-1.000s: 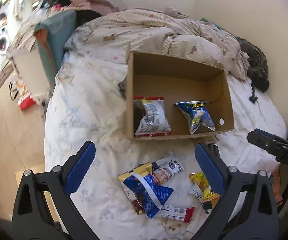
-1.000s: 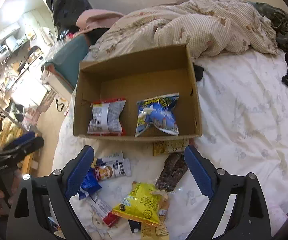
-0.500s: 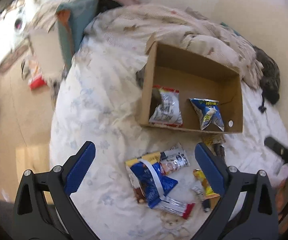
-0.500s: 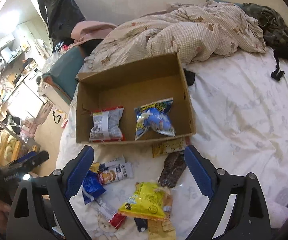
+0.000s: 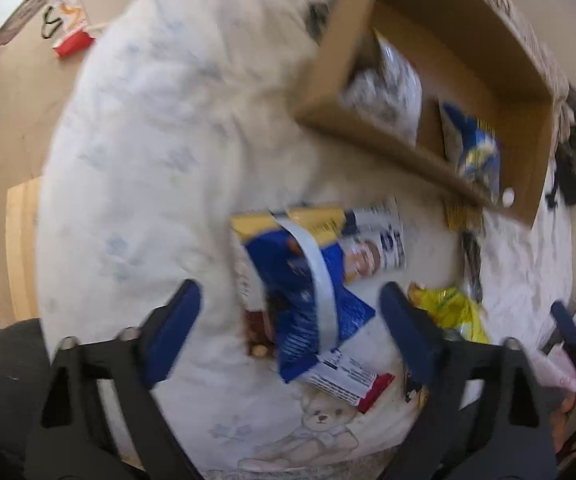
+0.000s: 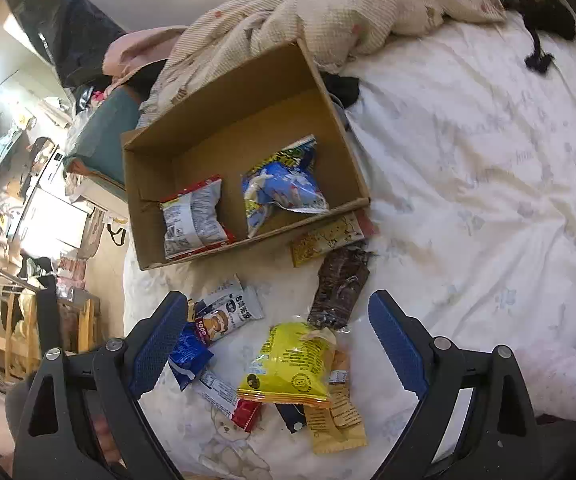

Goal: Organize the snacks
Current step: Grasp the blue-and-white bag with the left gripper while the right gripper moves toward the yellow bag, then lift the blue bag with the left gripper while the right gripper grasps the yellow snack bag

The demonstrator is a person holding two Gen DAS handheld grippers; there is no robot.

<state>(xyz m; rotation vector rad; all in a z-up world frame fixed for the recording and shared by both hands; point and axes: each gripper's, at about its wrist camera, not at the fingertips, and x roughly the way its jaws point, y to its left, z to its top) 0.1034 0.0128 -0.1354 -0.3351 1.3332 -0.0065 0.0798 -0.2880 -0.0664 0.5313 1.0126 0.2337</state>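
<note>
A cardboard box [image 6: 223, 120] lies on the bed with a red-and-white chip bag [image 6: 191, 218] and a blue chip bag [image 6: 283, 188] inside. Loose snacks lie in front of it: a blue packet with a white stripe [image 5: 308, 292], a white bar wrapper [image 5: 380, 240], a yellow bag [image 6: 292, 364] and a dark brown bar [image 6: 342, 288]. My left gripper [image 5: 290, 328] hangs low over the blue packet, its jaws closing, pads still apart from it. My right gripper [image 6: 273, 344] is open above the yellow bag and holds nothing.
A rumpled beige blanket [image 6: 348, 4] lies behind the box, with dark clothing [image 6: 540, 12] at the far right. The bed's left edge drops to the wooden floor [image 5: 11, 112], where furniture and clutter [image 6: 27, 184] stand. White sheet [image 6: 488, 160] spreads to the right of the snacks.
My left gripper dropped sharply toward the snack pile, tilted downward, and its jaws narrowed. The right gripper rolled a little and sank slightly, still open.
</note>
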